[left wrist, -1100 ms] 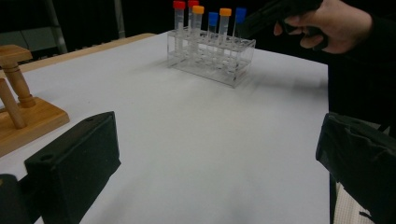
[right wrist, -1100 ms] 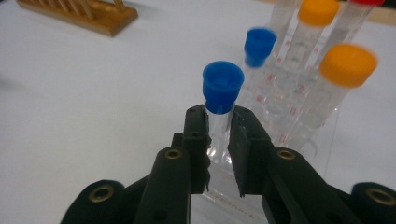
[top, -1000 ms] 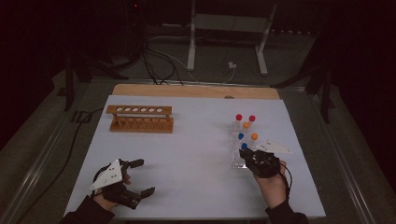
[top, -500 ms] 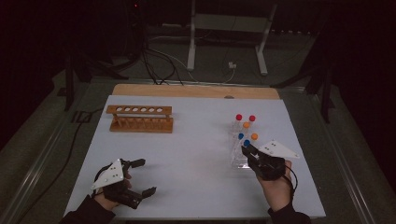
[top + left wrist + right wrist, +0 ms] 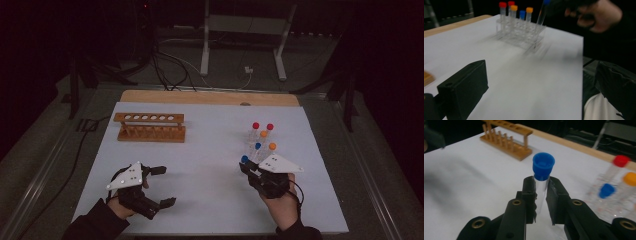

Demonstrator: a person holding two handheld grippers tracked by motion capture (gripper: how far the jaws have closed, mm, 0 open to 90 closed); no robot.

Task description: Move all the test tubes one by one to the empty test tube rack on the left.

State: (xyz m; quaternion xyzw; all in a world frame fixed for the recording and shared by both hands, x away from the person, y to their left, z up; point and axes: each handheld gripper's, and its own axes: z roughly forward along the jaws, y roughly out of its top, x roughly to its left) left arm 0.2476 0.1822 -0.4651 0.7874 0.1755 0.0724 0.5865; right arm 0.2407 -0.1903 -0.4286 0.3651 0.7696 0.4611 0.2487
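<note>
High view: right hand-held gripper (image 5: 248, 169) clamped on a blue-capped tube (image 5: 245, 160) at the near corner of the clear rack (image 5: 256, 150), with five more capped tubes standing there. Wooden rack (image 5: 150, 127) far left on the table (image 5: 210, 150), all holes bare. Left hand-held gripper (image 5: 164, 186) idle near the front edge, jaws wide apart.

Left gripper view: own black jaws spread, nothing between. Beyond, clear rack (image 5: 520, 32) with red, orange and blue caps; blue-capped tube (image 5: 542, 15) tilted, held by the other hand-held gripper at the rack's near end.

Right gripper view: jaws closed on the blue-capped tube (image 5: 543, 173) just below its cap. Wooden rack (image 5: 507, 141) behind, unfilled.

Judged barely begun: first tube gripped, none transferred, five left waiting.
</note>
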